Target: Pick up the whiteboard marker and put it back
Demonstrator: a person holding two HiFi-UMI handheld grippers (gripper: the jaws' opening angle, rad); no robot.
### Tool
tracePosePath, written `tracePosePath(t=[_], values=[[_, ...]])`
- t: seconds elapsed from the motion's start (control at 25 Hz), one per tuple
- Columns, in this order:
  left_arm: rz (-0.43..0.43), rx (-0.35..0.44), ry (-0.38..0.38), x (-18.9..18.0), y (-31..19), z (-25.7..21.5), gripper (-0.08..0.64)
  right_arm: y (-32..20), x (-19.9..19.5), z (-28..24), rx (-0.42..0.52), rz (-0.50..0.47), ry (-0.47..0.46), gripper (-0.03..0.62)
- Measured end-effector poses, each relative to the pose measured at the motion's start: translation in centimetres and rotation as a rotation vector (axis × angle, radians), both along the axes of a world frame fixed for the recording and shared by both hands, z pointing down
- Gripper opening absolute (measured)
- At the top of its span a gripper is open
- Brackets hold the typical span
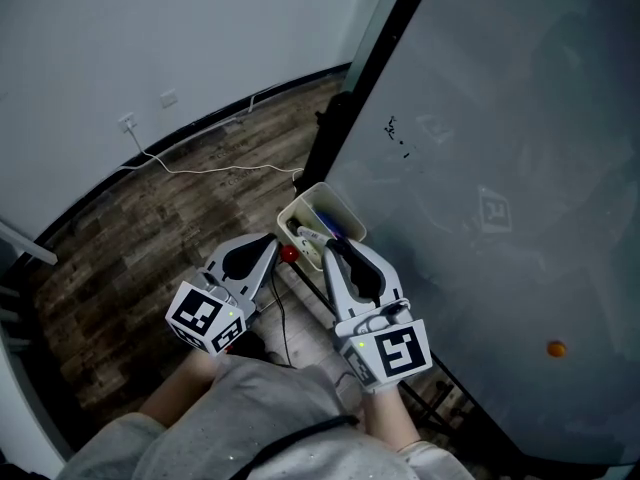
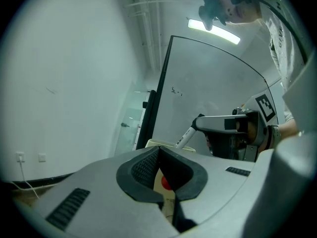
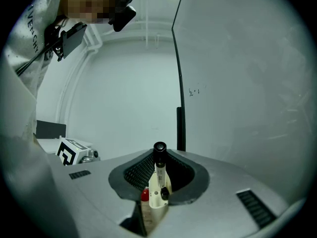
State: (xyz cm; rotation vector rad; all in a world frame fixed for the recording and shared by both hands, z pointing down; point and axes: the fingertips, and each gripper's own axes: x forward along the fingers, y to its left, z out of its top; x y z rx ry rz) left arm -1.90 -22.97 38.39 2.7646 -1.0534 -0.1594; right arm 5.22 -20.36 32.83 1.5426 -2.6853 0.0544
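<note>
Whiteboard marker (image 3: 159, 177): one item, white barrel, black cap.

Location: off its rest and clamped in the right tongs (image 1: 338, 250), whose pads press the barrel just behind the cap. From there the barrel slants down towards the holder (image 1: 347, 214). Whether its lower end is already inside the rim cannot be made out, because the other tool's body hides it.

Holder: cream, open-topped box mounted at the dark frame edge of the whiteboard (image 1: 500, 168). It is not empty; pale and blue items lie in it. A small red object (image 1: 288, 253) sits just beside the holder's near corner.

Left tongs (image 2: 158, 149): closed tip to tip with nothing held. They are parked near the holder's near corner, apart from the marker.

Status, as judged: pick-up done, return not yet done.

Handling notes for the return:
- Line the barrel up with the holder's long side before lowering, so the lower end enters between the rim walls and does not land on an edge.
- Aim for the free space beside the items already inside; pressing down on them could tip the marker out.
- Hold the grip until the lower end bears on the holder's floor or its contents, then part the pads only a little.
- Draw back along the barrel's line, away from the board face, so the cap is not dragged out again.
- Leave the idle tongs clear of the rim.
</note>
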Motion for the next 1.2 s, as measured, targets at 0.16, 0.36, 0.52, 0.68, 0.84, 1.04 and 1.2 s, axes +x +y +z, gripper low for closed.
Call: tracePosePath(t=[0.16,0.36,0.52,0.68,0.84,1.04,1.2], values=[[0.000,-0.013,-0.004,0.2,-0.4,0.8,0.014,-0.3,0.4,0.9,-0.022,0.005,-0.001,0.080],[-0.004,-0.037,-0.012,0.3,-0.6,1.5,0.014,-0.3,0.4,1.9,-0.051,0.006,-0.008,0.080],[-0.005,-0.047,-0.019,0.4,-0.7,2.3,0.014,-0.4,0.6,2.8,-0.076,0.014,-0.006,0.080],[-0.004,-0.059,-0.025,0.6,-0.8,3.0,0.014,-0.3,0.8,3.8,-0.094,0.014,-0.007,0.080],[-0.003,-0.070,-0.028,0.8,-0.7,3.3,0.014,-0.3,0.7,4.2,-0.100,0.009,-0.021,0.080],[-0.005,-0.081,-0.030,0.9,-0.7,3.8,0.014,-0.6,0.5,4.1,-0.077,-0.002,-0.043,0.080],[-0.009,-0.089,-0.032,0.8,-0.7,4.0,0.014,-0.5,0.4,4.7,-0.104,-0.008,-0.019,0.080]])
